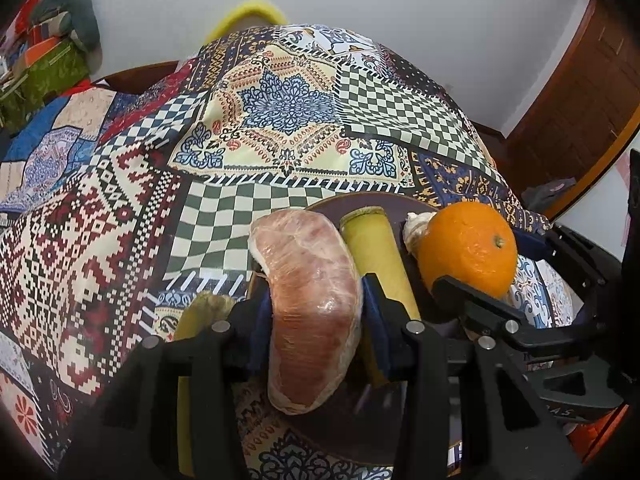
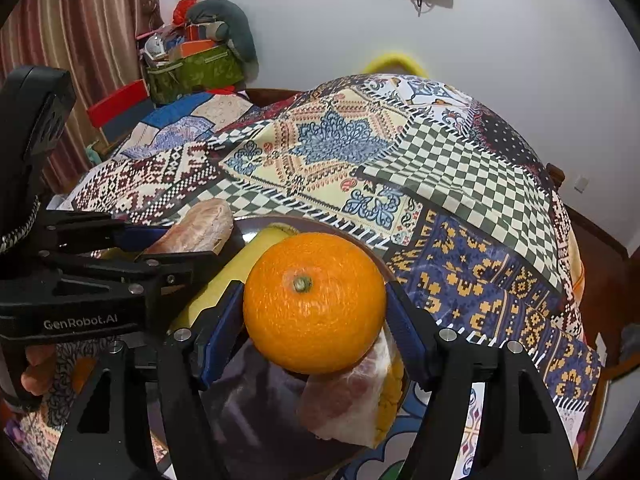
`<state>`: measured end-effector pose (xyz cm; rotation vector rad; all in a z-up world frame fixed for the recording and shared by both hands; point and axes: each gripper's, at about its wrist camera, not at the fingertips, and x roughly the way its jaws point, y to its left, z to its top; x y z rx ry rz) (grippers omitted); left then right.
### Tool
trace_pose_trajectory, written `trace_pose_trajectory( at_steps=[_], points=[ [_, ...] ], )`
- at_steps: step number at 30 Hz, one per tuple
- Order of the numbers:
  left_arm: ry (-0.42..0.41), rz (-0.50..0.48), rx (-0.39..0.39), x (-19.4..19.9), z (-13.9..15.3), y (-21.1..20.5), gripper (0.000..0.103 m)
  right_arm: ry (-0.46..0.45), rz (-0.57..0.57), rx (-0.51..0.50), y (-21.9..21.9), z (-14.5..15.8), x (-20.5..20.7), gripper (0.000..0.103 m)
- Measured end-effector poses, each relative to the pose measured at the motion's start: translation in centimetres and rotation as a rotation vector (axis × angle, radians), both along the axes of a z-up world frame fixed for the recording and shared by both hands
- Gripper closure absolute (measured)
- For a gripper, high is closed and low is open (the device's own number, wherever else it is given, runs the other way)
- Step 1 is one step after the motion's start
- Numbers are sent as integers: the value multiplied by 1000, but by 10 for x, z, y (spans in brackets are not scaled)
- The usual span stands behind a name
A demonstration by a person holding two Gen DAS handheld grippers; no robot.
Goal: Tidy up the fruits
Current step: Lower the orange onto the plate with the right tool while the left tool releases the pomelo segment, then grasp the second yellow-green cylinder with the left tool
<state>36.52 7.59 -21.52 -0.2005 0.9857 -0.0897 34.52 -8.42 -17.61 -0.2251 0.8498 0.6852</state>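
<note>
My left gripper (image 1: 318, 314) is shut on a pink pomelo wedge (image 1: 316, 300) wrapped in clear film, held just above a dark plate (image 1: 360, 199). A pale yellow banana-like fruit (image 1: 378, 256) lies on the plate beside the wedge. My right gripper (image 2: 314, 312) is shut on an orange (image 2: 314, 300), stem end facing the camera, both blue pads against its sides. Under the orange a second wrapped wedge (image 2: 348, 400) with yellow rind rests on the plate (image 2: 244, 404). The orange (image 1: 466, 248) shows at the right of the left wrist view.
A patchwork tablecloth (image 1: 280, 112) covers the table. A green bag of clutter (image 2: 196, 70) stands at the far left, with a yellow chair back (image 2: 394, 62) behind the table. A wooden door (image 1: 580, 92) is at right. A person's fingers (image 2: 36, 364) grip the left handle.
</note>
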Motion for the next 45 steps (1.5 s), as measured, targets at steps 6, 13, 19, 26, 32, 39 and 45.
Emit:
trace_pose_trajectory(
  at_steps=[6, 13, 19, 26, 32, 39, 45],
  points=[
    [-26, -15, 33, -6, 7, -4, 60, -6, 8, -16, 1, -1, -7, 34],
    [-65, 8, 41, -17, 24, -1, 60, -16, -39, 26, -14, 11, -7, 31],
    [-115, 23, 73, -36, 47, 2, 60, -38, -77, 68, -28, 31, -16, 31],
    [-157, 33, 109, -61, 70, 9, 60, -103, -88, 83, -34, 56, -40, 31],
    [-121, 65, 117, -79, 68, 30, 60, -124, -105, 96, -38, 65, -55, 31],
    [-52, 53, 97, -89, 44, 45, 60, -102, -116, 89, -37, 55, -61, 31],
    [5, 30, 118, -80, 16, 42, 60, -89, -118, 69, -38, 41, -62, 31]
  ],
)
